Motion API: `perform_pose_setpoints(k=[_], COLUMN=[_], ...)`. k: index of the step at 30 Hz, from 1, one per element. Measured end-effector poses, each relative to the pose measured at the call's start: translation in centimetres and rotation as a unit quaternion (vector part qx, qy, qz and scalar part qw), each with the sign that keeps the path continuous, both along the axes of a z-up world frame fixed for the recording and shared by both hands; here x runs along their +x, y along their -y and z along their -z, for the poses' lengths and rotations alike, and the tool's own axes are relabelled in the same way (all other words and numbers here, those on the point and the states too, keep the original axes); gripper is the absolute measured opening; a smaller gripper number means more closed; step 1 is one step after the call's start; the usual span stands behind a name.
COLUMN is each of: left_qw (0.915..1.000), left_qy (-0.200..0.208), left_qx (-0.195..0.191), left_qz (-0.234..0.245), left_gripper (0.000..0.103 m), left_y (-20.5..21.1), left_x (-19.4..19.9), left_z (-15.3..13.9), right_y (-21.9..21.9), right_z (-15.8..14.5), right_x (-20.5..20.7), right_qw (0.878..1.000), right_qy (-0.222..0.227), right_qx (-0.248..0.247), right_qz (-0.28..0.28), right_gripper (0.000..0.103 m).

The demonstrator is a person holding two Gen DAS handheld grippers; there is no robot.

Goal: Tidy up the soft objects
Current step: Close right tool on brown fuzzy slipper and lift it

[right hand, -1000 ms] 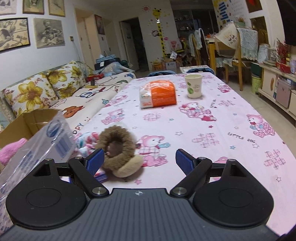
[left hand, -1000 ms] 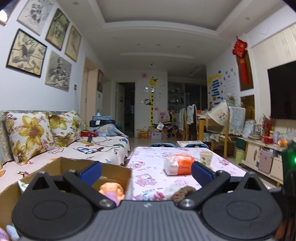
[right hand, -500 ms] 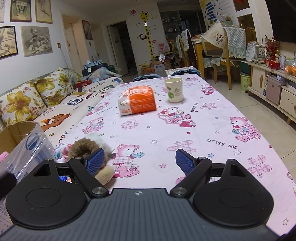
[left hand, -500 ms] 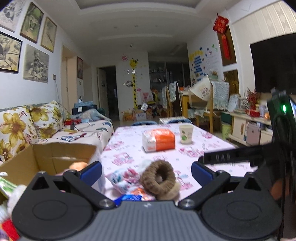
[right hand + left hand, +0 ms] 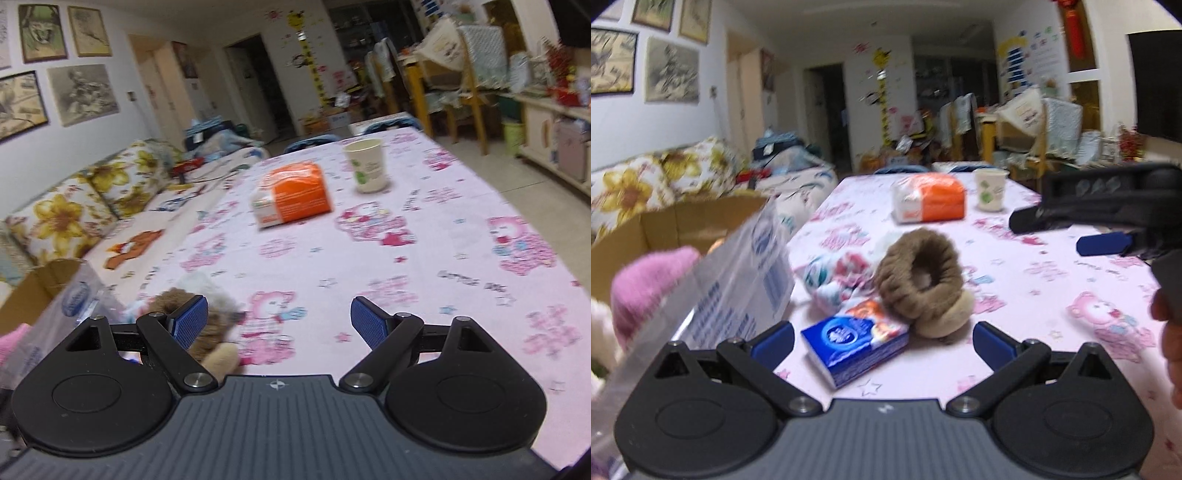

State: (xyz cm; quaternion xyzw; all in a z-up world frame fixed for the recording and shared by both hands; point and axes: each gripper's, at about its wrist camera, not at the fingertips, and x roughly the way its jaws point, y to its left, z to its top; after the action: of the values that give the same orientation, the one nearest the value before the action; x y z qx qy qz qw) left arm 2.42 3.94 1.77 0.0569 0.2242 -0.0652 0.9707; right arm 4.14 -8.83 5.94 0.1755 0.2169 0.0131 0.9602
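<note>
A brown fuzzy ring (image 5: 919, 273) on a beige pad (image 5: 945, 321) lies on the pink cartoon tablecloth (image 5: 1034, 280). A crumpled floral cloth (image 5: 834, 280) sits left of it, and a blue tissue pack (image 5: 855, 343) in front. My left gripper (image 5: 882, 341) is open just before the blue pack, holding nothing. My right gripper (image 5: 279, 323) is open and empty over the tablecloth (image 5: 424, 258), with the brown ring (image 5: 173, 299) behind its left finger. From the left wrist view the right gripper (image 5: 1056, 234) hovers to the right of the ring.
An open cardboard box (image 5: 665, 229) stands left of the table with a pink plush (image 5: 646, 280) and a clear printed plastic bag (image 5: 738, 280) at its rim. Farther back are an orange tissue pack (image 5: 929, 203) and a paper cup (image 5: 990, 190). A sofa runs along the left.
The left gripper swung from over the box to the table and dropped low before the blue pack. The right gripper drew back to the right, away from the brown ring.
</note>
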Motion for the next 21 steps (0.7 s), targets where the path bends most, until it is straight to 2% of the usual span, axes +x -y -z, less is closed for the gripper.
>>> perform_pose_setpoints(k=[4, 12, 21], left_qw=[0.9997, 0.9995, 0.9990], left_qy=[-0.005, -0.001, -0.013], left_qx=[-0.005, 0.027, 0.042], left_qz=[-0.022, -0.019, -0.010], left_gripper=[0.102, 0.102, 0.102], left_y=[-0.3, 0.7, 1.2], left_x=[0.8, 1.6, 2.4], left_z=[0.4, 0.9, 0.9], right_y=[-0.8, -3.3, -5.2], right_z=[-0.2, 0.1, 1.5], right_x=[0.9, 3.1, 6.2], right_qw=[0.999, 0.993, 0.987], right_qy=[0.000, -0.009, -0.045], right_qx=[0.011, -0.015, -0.040], right_qz=[-0.044, -0.115, -0.150], right_gripper=[0.103, 0.103, 0.103])
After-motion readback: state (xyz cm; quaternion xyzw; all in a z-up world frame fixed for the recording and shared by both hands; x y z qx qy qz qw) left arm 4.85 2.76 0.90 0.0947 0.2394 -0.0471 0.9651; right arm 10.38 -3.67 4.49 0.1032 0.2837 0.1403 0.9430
